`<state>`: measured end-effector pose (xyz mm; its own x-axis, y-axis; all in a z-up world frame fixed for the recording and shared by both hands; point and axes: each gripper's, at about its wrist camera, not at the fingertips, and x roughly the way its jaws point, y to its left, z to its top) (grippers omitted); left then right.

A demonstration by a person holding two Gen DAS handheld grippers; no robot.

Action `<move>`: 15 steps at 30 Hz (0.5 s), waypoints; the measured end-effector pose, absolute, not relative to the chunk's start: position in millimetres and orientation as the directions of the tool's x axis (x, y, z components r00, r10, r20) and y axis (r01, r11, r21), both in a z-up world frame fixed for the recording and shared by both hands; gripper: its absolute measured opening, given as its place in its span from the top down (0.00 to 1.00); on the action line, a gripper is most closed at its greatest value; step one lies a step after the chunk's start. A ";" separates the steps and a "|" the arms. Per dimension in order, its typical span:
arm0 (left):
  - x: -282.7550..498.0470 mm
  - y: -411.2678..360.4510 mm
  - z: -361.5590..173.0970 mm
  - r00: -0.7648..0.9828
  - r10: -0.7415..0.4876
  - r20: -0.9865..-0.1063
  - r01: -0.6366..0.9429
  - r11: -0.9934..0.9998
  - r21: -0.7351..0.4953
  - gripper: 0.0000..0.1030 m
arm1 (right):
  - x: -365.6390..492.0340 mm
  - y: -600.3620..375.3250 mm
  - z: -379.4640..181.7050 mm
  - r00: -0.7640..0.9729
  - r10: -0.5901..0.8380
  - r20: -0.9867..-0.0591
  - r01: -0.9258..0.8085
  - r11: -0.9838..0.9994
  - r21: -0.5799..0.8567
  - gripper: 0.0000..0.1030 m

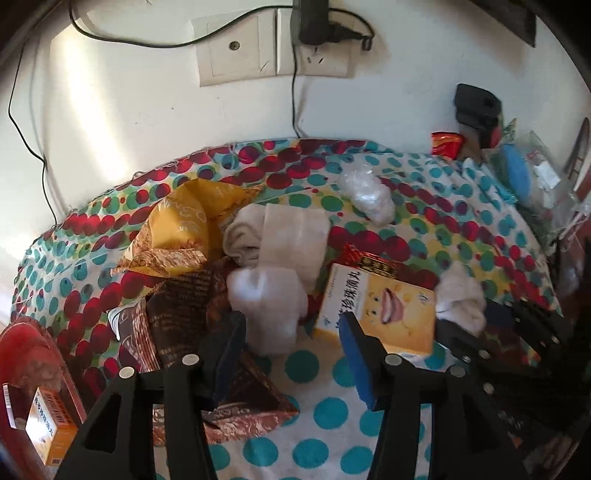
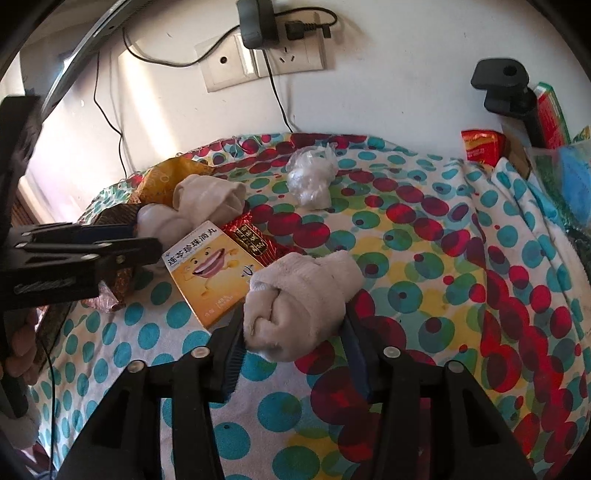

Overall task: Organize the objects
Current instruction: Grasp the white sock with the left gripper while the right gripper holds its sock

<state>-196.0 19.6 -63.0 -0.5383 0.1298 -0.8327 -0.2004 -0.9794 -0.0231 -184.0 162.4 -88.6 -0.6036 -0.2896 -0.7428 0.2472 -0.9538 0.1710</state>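
I'm looking at a white wall behind the table, with a pale double socket plate set in it; a black adapter is plugged in and thin black cables trail down the wall. Sunlight falls in a bright slanting band on the wall's left side. The table wears a cloth of teal, red and yellow dots, rumpled at its right end
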 end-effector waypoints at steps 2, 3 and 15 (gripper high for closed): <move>-197.0 21.0 -59.9 -0.554 0.120 -0.824 -0.209 -0.978 -0.003 0.47 | -186.3 163.4 -90.6 -0.594 -0.295 -0.749 0.238 -0.953 0.187 0.50; -199.7 22.3 -60.3 -0.554 0.116 -0.824 -0.213 -0.977 0.006 0.47 | -186.9 164.1 -91.0 -0.592 -0.300 -0.748 0.235 -0.952 0.196 0.50; -214.8 21.9 -77.7 -0.571 0.111 -0.813 -0.223 -0.975 0.023 0.43 | -184.4 166.7 -88.9 -0.610 -0.326 -0.722 0.222 -0.945 0.239 0.61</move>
<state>-214.8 21.9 -77.7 -0.5713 0.1112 -0.8132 -0.2231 -0.9745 0.0235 -184.4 166.7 -88.9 -0.6103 -0.3260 -0.7220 0.2220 -0.9453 0.2391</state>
